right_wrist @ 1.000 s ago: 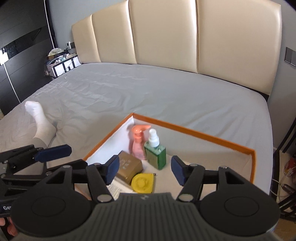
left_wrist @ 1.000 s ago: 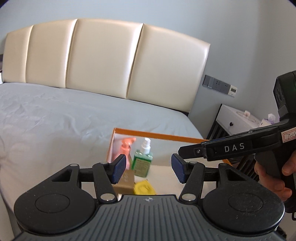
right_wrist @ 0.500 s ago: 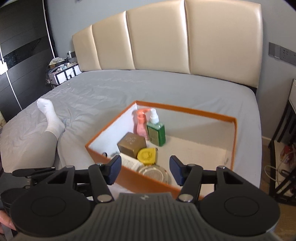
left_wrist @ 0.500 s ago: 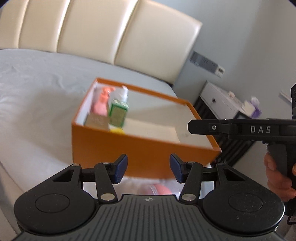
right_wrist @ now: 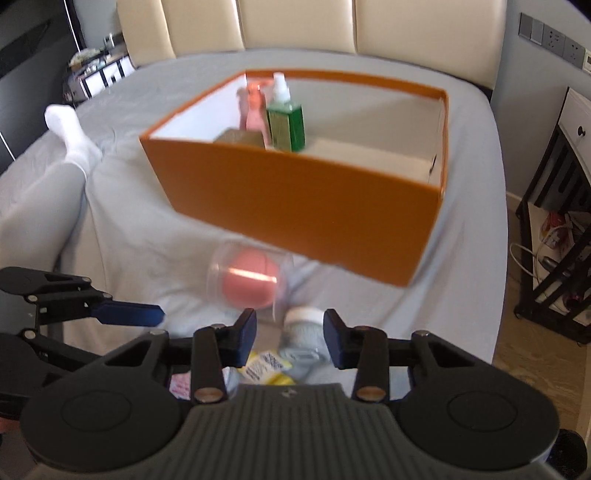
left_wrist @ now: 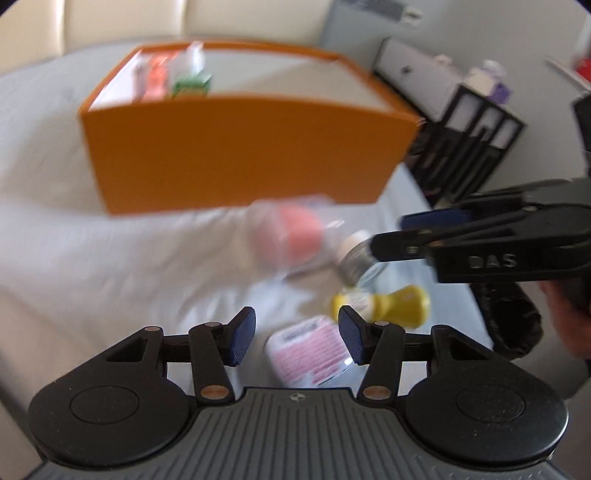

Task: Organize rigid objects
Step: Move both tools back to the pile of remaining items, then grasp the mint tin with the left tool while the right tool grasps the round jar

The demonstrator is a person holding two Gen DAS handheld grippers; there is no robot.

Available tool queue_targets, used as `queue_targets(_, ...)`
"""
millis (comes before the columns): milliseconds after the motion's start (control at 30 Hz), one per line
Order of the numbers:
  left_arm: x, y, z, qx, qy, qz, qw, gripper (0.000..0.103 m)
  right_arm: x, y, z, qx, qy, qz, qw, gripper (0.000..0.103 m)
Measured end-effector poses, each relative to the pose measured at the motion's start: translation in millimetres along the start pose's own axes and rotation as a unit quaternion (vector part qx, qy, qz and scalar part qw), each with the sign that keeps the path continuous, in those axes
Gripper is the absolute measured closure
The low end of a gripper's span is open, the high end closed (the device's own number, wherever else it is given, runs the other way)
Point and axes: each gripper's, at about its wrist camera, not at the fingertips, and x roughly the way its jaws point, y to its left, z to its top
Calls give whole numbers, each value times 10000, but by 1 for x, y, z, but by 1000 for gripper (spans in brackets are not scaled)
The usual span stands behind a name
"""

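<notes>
An orange box [left_wrist: 236,151] [right_wrist: 295,206] stands on the grey bed and holds a pink spray bottle [right_wrist: 255,110], a green bottle [right_wrist: 286,122] and a brown block [right_wrist: 240,137]. In front of it lie a clear case with a pink sponge [left_wrist: 291,240] [right_wrist: 249,282], a white-capped jar [right_wrist: 304,328] [left_wrist: 356,256], a yellow bottle [left_wrist: 395,304] and a pink-labelled item [left_wrist: 314,350]. My left gripper [left_wrist: 295,338] is open above the pink-labelled item. My right gripper [right_wrist: 290,339] is open around the jar.
A black shelf unit [left_wrist: 469,136] [right_wrist: 554,236] and a white bedside drawer [right_wrist: 576,122] stand right of the bed. A person's leg in a white sock [right_wrist: 70,136] lies on the left of the bed. A cream headboard [right_wrist: 295,26] is behind.
Both grippers have pulled back from the box and dropped low. The loose items in front of the box have come into view. The right gripper now straddles the jar.
</notes>
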Motion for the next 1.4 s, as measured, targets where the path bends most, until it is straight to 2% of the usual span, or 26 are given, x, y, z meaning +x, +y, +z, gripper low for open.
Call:
queue_targets(100,4,21,-4,-847,160,-8,9963,42,11,-5,-1,134,246,-70,9996,63)
queue_targets(167,10,28,-6,-1094,312,36,9935,42,17,-8,-1,263,358,-113,9989,63)
queue_targets(233,15,29,-7,-1101,433,147,9929,44,22,-10,1,345,409,-145,9985,62)
queue_targets(467,24,31,-7,-1218,699,-219,9898,44,38,-14,13,324,586,-273,9974,61)
queue_targets(633,27,34,-7,-1334,758,-357,9875,47,49,-17,18,435,794,-6,9959,64)
queue_targets(700,26,34,-8,-1346,741,-390,9874,49,49,-13,18,339,783,-55,9963,65)
queue_targets(833,25,40,-8,-1556,711,-542,9838,64,45,-9,18,239,772,-81,9967,65)
queue_targets(1100,19,42,-5,-1664,552,-606,9826,76,16,-10,15,360,572,200,9975,65)
queue_targets(1267,18,42,-5,-1675,606,-628,9820,76,2,-3,0,484,566,473,9961,65)
queue_targets(1400,21,41,-6,-1672,706,-593,9816,74,11,8,-18,304,943,473,9940,66)
